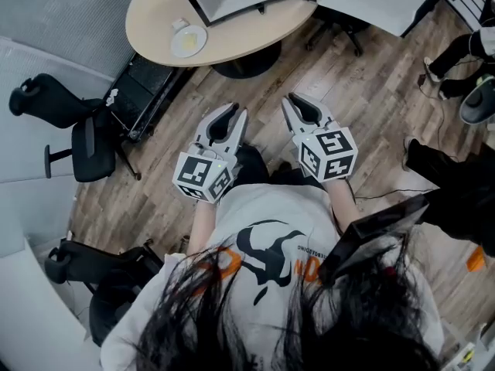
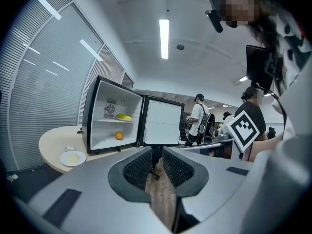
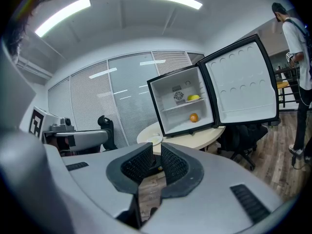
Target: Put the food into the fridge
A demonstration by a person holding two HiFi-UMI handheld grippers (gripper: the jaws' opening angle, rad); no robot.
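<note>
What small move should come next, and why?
Probably step toward the table and open the right gripper, shut and empty like the left gripper, for the plate, whose food sits outside the open fridge.

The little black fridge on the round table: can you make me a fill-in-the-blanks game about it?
1. The small black fridge on the round beige table has its white-lined door standing ____.
2. The round orange fruit lies ____ the fridge, on its lower level.
3. The grey left gripper and grey right gripper are shut and hold ____.

Missing words: open; inside; nothing.
</note>
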